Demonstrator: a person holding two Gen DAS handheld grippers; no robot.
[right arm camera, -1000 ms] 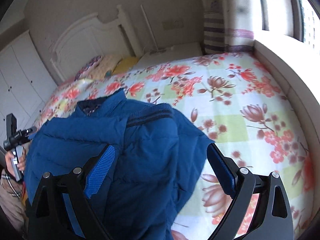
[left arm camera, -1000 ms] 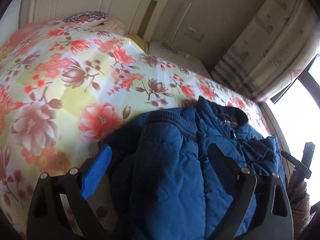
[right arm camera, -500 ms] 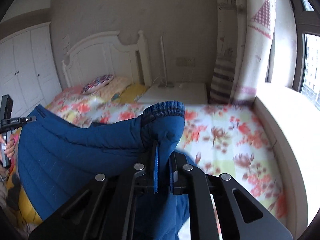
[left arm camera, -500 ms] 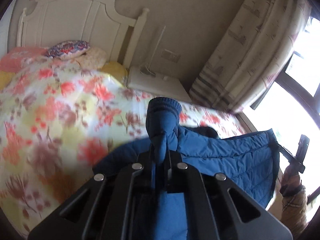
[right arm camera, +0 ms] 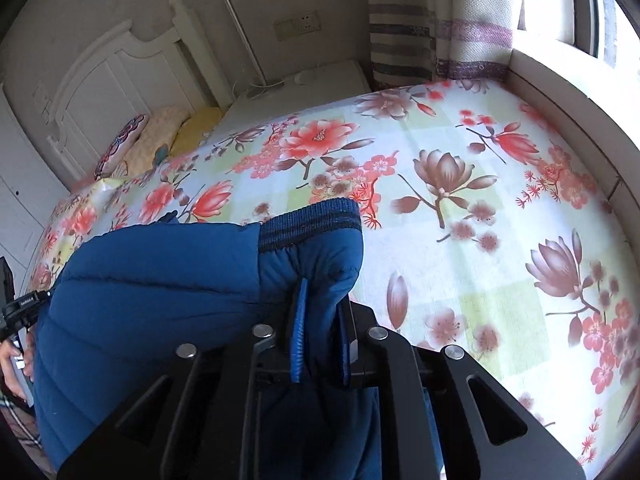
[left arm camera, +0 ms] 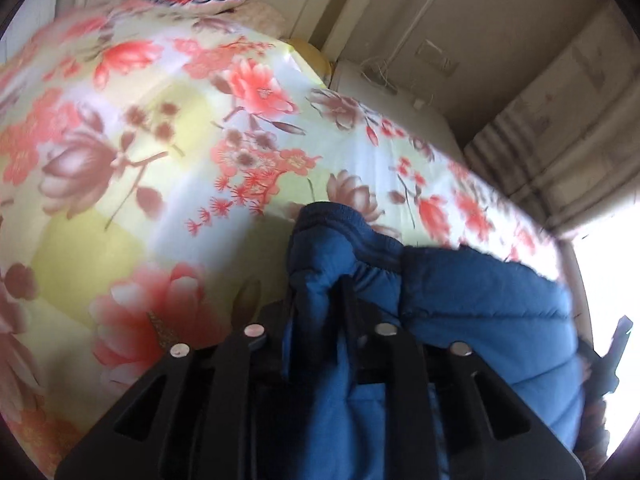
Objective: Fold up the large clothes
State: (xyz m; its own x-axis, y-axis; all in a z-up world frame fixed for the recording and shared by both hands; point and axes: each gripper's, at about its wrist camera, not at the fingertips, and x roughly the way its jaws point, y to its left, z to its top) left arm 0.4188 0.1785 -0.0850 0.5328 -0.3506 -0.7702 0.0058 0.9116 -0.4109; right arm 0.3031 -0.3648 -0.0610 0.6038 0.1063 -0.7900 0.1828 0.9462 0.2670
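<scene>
Both claws grip cloth. Right gripper (right arm camera: 320, 332), bottom centre of its frame: jaws pinched tight on a fold of the blue padded jacket (right arm camera: 168, 304), blue pads (right arm camera: 298, 332) sunk into the quilting just below the ribbed cuff (right arm camera: 310, 220). Left gripper (left arm camera: 320, 312), bottom centre of its own frame: jaws have just been opening a little after a hard close, yet a bunch of the same jacket sits between them, still pressed as far as I can judge; picture is motion-blurred.

Jacket hangs between the two claws, lower middle of each frame, low over the floral bedspread (right arm camera: 460, 208); whether its bulk touches the bed is hidden.

Step in hand, by my reading: carry the gripped edge across and lay it down as a fold. To do it well: keep both claws level and equally far apart so the padded cloth stays taut, lower both together, and do not let the left grip slacken before the cloth rests on the bed. Thick quilting is springy; it may bulge or slide out of a loose pinch.

Count, near to far: two grippers, one jacket, one bedspread, three pillows (right arm camera: 120, 146) at upper left of the right view, one white headboard (right arm camera: 112, 76), one striped curtain (right arm camera: 404, 40) at upper right.
</scene>
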